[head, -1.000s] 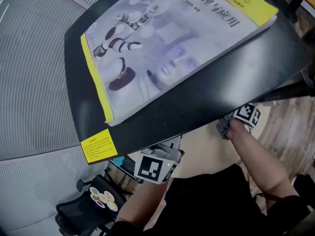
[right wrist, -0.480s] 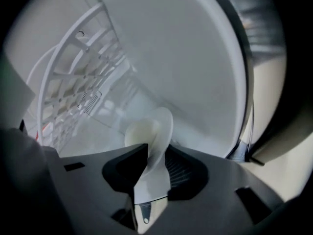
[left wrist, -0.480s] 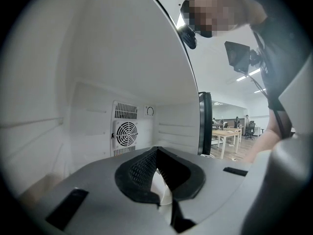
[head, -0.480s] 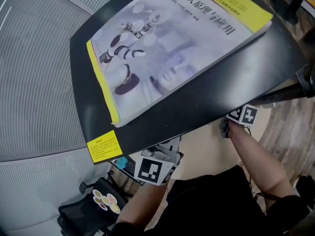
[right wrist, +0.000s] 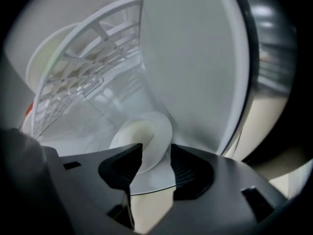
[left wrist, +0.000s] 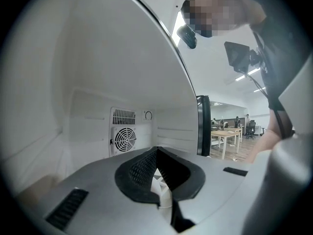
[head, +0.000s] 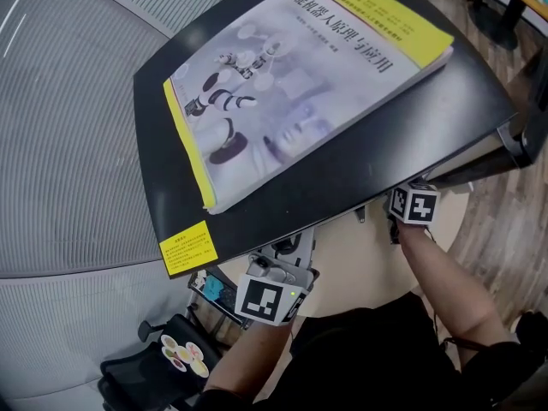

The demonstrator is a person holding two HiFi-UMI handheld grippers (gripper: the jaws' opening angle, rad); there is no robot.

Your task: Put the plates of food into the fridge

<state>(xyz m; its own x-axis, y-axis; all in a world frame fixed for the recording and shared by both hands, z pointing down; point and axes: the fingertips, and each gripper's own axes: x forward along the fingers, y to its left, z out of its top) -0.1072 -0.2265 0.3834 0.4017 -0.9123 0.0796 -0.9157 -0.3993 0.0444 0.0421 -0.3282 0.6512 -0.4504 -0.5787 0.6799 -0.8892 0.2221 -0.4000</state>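
Fridge top | book titled 智能机器人原理与应用 | yellow sticker illegible

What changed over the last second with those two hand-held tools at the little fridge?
The right hand-held gripper has rolled at the wrist and its jaws have just been opening, apparently releasing the round white plate that sits between them. The left hand-held gripper stayed put, jaws together; the yellow-edged book lies unmoved on the black fridge top.

Right gripper jaws just opening, white plate loose between them, glass shelf beneath, white rack above
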